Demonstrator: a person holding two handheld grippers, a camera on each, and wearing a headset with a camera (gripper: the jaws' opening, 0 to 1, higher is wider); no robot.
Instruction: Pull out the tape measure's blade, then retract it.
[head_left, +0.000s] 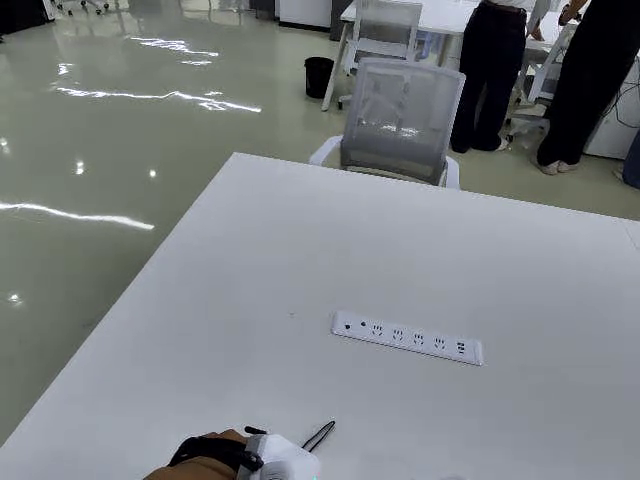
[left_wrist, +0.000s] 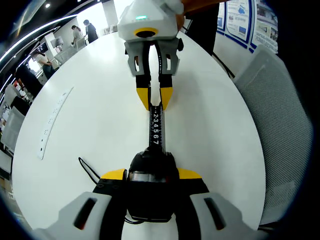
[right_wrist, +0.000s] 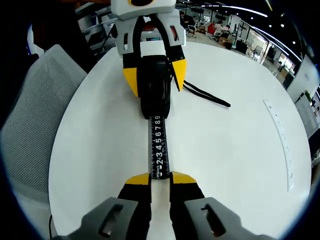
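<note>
A black tape measure (left_wrist: 151, 192) sits between the jaws of my left gripper (left_wrist: 151, 175), which is shut on its case. The numbered blade (left_wrist: 155, 129) is drawn out a short way, flat over the white table (left_wrist: 90, 100). My right gripper (left_wrist: 155, 100) faces the left one and pinches the blade's end. In the right gripper view, my right gripper (right_wrist: 160, 179) holds the blade (right_wrist: 158, 145) near its tip, and the left gripper (right_wrist: 155, 77) clamps the case (right_wrist: 154, 95). The tape's black wrist strap (right_wrist: 207, 96) trails on the table. A hand and a gripper's white housing (head_left: 285, 458) show at the bottom edge.
A white power strip (head_left: 407, 337) lies mid-table. A grey mesh chair (head_left: 400, 115) stands at the table's far edge, and another mesh chair (left_wrist: 280, 125) is close beside the grippers. People (head_left: 495, 70) stand by desks at the back.
</note>
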